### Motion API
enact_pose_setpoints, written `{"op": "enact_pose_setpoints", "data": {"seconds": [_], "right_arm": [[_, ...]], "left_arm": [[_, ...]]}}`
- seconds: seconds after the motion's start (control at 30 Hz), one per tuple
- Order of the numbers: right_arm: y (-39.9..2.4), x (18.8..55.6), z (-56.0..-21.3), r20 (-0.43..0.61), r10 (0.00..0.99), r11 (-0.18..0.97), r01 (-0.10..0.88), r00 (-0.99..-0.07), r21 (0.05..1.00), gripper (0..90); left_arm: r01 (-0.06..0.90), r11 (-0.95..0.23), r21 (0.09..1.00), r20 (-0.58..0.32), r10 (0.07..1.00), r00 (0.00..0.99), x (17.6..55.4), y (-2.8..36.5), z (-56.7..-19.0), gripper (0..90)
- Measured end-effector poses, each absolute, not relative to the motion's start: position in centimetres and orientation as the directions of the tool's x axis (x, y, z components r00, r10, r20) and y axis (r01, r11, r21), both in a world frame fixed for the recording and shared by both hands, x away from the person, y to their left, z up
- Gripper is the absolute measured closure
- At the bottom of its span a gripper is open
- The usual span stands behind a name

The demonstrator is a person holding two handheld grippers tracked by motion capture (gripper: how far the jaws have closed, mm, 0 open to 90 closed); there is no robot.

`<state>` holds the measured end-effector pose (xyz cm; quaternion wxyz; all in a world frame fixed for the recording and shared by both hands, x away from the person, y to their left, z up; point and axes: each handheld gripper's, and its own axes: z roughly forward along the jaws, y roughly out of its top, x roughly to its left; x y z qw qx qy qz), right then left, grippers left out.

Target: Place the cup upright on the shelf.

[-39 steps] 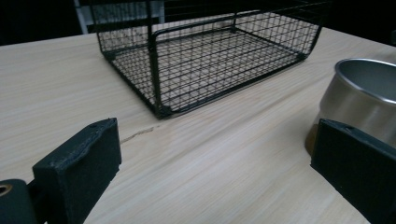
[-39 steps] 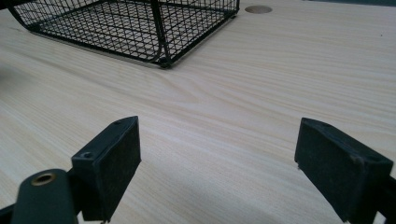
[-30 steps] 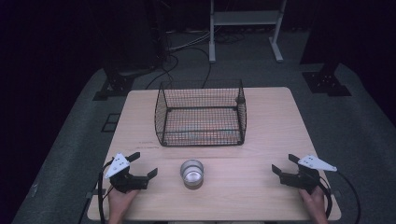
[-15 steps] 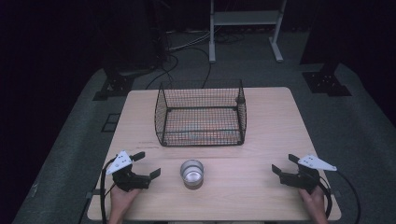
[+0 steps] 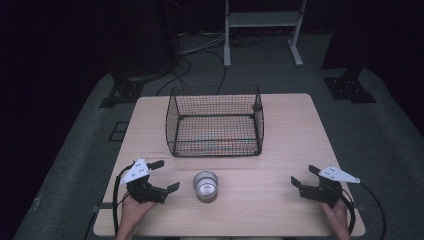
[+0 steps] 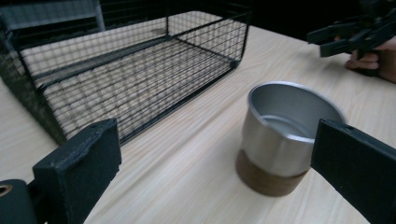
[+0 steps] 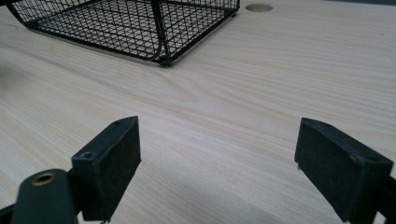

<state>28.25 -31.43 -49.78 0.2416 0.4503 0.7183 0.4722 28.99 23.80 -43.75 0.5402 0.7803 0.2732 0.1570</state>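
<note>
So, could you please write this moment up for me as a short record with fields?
surface: wooden table
cup: steel cup, upright, empty, near the front edge
basket: black wire basket, empty, behind the cup
left tool: left tool, jaws open, aimed at the cup, not touching it
right tool: right tool, jaws open, apart from the cup, over bare table

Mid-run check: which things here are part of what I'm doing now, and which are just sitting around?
In play:
- metal cup, upright on the table
- left gripper, open, facing the cup
- wire basket, empty, behind the cup

Just about:
- right gripper, open, off to the side
- white stand and cables on the floor
</note>
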Motion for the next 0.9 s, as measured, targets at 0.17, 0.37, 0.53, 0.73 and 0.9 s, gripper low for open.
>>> {"op": "enact_pose_setpoints", "data": {"seconds": [0.17, 0.37, 0.53, 0.73, 0.9], "right_arm": [[-31.4, 28.2, -49.8, 0.077, 0.877, 0.148, 0.419, -0.474, 0.896, 13.7], [-31.4, 28.2, -49.8, 0.077, 0.877, 0.148, 0.419, -0.474, 0.896, 13.7], [-31.4, 28.2, -49.8, 0.077, 0.876, 0.149, 0.417, -0.477, 0.897, 13.7], [-31.4, 28.2, -49.8, 0.072, 0.874, 0.153, 0.412, -0.481, 0.898, 13.7], [-31.4, 28.2, -49.8, 0.073, 0.875, 0.151, 0.413, -0.479, 0.898, 13.7]], "left_arm": [[0.234, -0.295, 0.926, -0.033, 0.555, 0.831, 28.8, 22.6, -43.0, 0.7], [0.208, -0.341, 0.917, -0.003, 0.515, 0.857, 28.4, 21.2, -42.3, 0.7], [0.205, -0.391, 0.897, 0.007, 0.478, 0.878, 28.7, 20.1, -42.2, 0.7], [0.195, -0.419, 0.887, 0.016, 0.449, 0.893, 28.7, 18.9, -42.2, 0.7], [0.192, -0.438, 0.878, 0.022, 0.438, 0.899, 28.7, 18.2, -42.4, 0.7]]}}
